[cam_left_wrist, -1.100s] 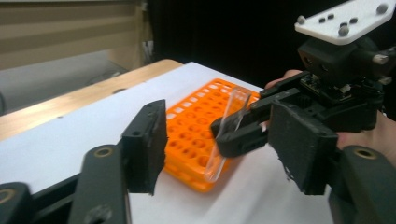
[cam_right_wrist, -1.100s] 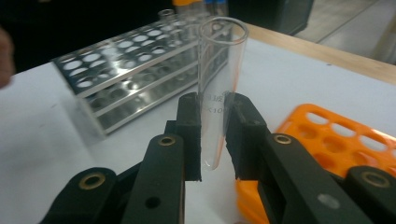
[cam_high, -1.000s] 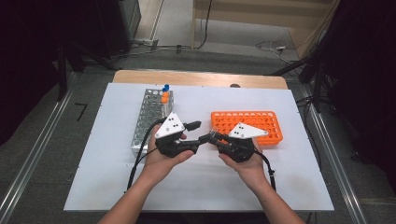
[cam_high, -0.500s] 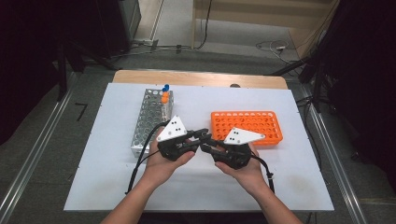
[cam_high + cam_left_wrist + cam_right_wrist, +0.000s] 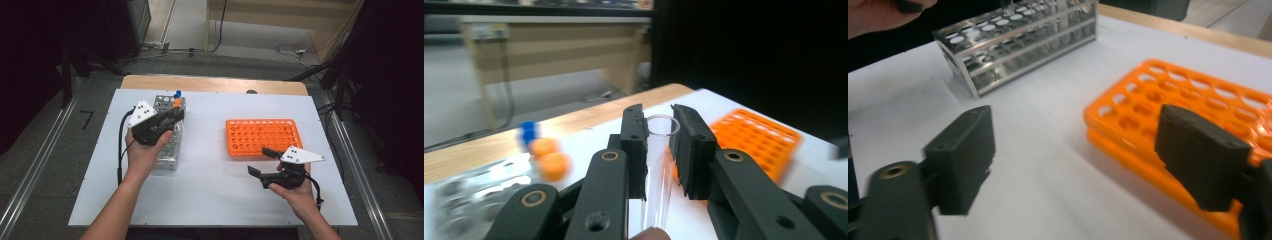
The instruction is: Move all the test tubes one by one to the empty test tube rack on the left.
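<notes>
Room: a dim lab with a grey floor is surrounding a white surface [image 5: 210, 200] that has a wooden strip along its far edge.
Left tool [image 5: 176, 114]: it is hovering over the metal rack [image 5: 167, 155], its jaws pressing on a clear tube [image 5: 659, 170].
Clear tube: it is standing upright between the left tool's pads, open rim at the top, empty and uncapped.
Metal rack: it is sitting directly beneath the left tool, and capped tubes [image 5: 549, 157] with orange and blue tops are standing at the rack's far end, just beyond the tool's tips.
Right tool [image 5: 260, 161]: it is hanging low over the surface, and its jaws have just been opening, now standing wide with nothing between them.
Orange rack [image 5: 262, 136]: it is lying just ahead of the right tool's far jaw, its holes looking empty.
Hands: a person's left hand [image 5: 145, 150] and right hand [image 5: 295, 192] are each gripping one tool, well apart from each other.
</notes>
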Demonstrator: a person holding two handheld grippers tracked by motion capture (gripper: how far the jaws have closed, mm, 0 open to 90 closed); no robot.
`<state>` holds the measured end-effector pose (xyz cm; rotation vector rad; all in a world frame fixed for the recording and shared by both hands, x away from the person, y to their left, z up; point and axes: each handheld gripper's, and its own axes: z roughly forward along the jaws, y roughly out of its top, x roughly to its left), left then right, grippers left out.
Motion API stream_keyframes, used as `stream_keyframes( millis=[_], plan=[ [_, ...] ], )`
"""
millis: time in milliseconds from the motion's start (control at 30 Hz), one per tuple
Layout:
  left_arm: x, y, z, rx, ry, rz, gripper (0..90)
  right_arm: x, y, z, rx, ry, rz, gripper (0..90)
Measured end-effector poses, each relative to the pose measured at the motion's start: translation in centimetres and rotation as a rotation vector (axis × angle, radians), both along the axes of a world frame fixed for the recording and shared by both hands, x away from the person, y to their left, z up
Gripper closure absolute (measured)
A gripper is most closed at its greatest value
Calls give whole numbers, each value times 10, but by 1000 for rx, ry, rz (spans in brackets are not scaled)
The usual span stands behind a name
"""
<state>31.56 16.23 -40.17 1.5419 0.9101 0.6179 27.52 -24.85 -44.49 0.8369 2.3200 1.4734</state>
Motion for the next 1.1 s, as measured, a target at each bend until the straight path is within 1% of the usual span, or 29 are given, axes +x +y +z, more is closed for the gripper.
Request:
stream_keyframes(
  millis=[67,100,167,267,367,433,533,567,600,667,700,733,767,833,867,900,1000,1067,1100],
  plan=[
    [6,5,-3,-3,8,32,762,-3,-12,-2,-3,6,-7,113],
    [8,6,-5,2,10,46,762,-5,-17,-3,-4,10,-17,112],
    [10,7,-8,9,10,61,762,-9,-27,-5,-11,16,-36,112],
    [12,5,-14,39,10,83,762,-14,-39,-8,-23,15,-58,111],
    [15,3,-20,58,19,93,762,-18,-49,-11,-30,16,-79,111],
    [17,2,-23,78,28,100,761,-19,-54,-12,-31,16,-90,111],
    [20,2,-27,81,65,91,755,-19,-59,-14,-27,18,-105,111],
    [19,2,-28,76,66,92,747,-19,-60,-14,-26,20,-112,111],
    [19,2,-28,73,68,90,715,-19,-61,-14,-24,17,-114,111],
    [16,3,-27,72,79,92,582,-17,-62,-15,-26,12,-120,111],
    [14,3,-26,62,82,86,541,-17,-64,-15,-25,12,-125,111],
    [11,3,-25,57,89,89,474,-16,-65,-16,-21,13,-128,111],
    [8,3,-24,48,98,84,377,-15,-66,-17,-19,15,-132,111],
    [-2,5,-24,34,102,73,220,-14,-70,-19,-16,12,-140,111],
    [-6,5,-25,37,103,65,171,-13,-71,-20,-14,13,-146,109],
    [-14,5,-26,43,102,57,123,-13,-72,-20,-12,13,-148,108],
    [-31,8,-29,35,98,37,29,-11,-76,-21,-6,11,-157,99],
    [-48,11,-33,25,88,19,1,-11,-77,-22,-4,7,-152,82],
    [-53,11,-34,25,81,12,0,-10,-78,-22,-3,5,-153,79]
  ],
)
